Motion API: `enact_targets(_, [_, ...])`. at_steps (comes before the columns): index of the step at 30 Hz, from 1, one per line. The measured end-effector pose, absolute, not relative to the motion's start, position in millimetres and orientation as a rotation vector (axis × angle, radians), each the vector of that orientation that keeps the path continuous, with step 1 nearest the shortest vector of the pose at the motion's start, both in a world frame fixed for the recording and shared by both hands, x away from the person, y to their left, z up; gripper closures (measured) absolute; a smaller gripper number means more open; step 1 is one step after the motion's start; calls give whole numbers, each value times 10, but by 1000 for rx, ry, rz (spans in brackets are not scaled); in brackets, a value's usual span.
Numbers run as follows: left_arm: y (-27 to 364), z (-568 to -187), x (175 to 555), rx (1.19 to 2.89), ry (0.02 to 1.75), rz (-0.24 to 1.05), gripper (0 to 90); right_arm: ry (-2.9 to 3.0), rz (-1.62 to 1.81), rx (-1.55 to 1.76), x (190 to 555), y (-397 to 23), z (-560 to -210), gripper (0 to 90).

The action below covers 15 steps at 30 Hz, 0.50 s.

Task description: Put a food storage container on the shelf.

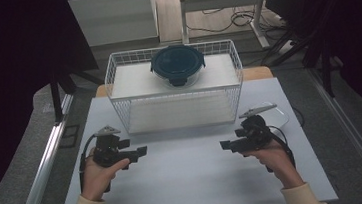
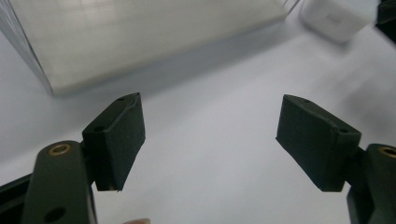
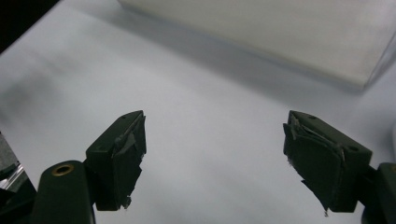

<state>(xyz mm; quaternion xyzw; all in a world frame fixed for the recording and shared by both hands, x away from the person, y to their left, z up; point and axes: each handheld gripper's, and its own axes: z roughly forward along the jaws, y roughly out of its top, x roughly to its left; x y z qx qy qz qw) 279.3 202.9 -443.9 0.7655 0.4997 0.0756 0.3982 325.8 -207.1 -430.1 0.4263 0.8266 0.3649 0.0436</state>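
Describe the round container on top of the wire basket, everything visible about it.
The round container has a dark blue-green lid with locking flaps at its rim; the front one hangs down, dark. Its body looks clear, like glass or plastic, though contents cannot be made out. It sits upright, lid on, on the flat white top of the white wire basket, slightly right of centre toward the back, far from both grippers.

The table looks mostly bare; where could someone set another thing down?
The widest free patch of the table lies between the left tongs and the right tongs, in front of the wire basket. The basket, with a lidded bowl on top, crowds the far half.
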Motion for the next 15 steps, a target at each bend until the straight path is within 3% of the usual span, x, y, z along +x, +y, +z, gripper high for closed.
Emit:
enact_targets(5, [2009, -4611, 2749, 1934, 1275, 150, 232, 2562, 1059, 1327, 3154, -2137, -4547, 212])
enact_targets(15, [1936, -4842, 2676, 2006, 1288, 133, 236, 2586, 986, 1292, 3071, -2150, -4712, 211])
